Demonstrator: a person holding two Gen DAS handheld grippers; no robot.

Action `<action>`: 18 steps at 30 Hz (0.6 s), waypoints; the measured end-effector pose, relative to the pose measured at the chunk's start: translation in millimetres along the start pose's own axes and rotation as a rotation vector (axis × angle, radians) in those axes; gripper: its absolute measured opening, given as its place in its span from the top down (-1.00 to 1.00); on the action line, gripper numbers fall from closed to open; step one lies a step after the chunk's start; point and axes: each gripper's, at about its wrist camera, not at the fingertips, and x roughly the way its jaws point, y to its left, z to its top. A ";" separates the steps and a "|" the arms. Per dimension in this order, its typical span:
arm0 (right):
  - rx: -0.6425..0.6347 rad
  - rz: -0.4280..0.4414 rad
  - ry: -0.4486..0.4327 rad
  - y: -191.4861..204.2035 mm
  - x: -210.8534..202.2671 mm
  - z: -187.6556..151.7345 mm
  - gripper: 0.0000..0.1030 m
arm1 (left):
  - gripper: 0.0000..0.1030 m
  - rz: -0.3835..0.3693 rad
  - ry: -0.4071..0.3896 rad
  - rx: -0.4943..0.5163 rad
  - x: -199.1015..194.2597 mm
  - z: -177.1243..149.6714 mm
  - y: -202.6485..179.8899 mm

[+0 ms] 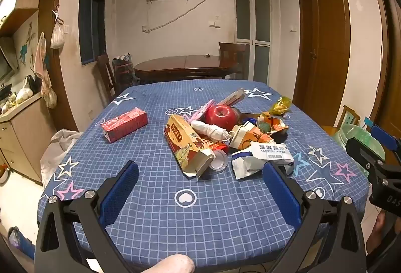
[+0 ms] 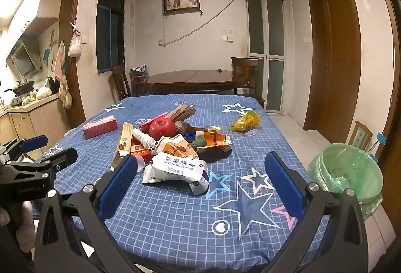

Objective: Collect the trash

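Both of your grippers, left gripper [image 1: 200,180] and right gripper [image 2: 200,172], hover with jaws spread wide and empty, ready to pick. The trash, including the alcohol wipes packet [image 2: 175,167], is heaped mid-desk [image 2: 175,210]; the green-lined bin [image 2: 348,170] waits just beside the desk's right edge for drops.

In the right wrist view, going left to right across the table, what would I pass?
Pink tissue box → red apple → alcohol wipes pack → yellow wrapper → green-lined trash bin, which stands off the table's right edge.
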 end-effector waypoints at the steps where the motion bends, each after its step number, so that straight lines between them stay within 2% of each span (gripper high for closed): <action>1: -0.001 0.000 -0.007 0.2 -0.2 -0.1 -0.90 | -0.93 -0.005 -0.001 -0.010 -0.1 0.1 0.6; 18: 0.000 0.001 -0.009 1.9 -0.4 -0.5 -0.90 | -0.93 0.002 0.002 -0.003 -4.6 -0.1 3.6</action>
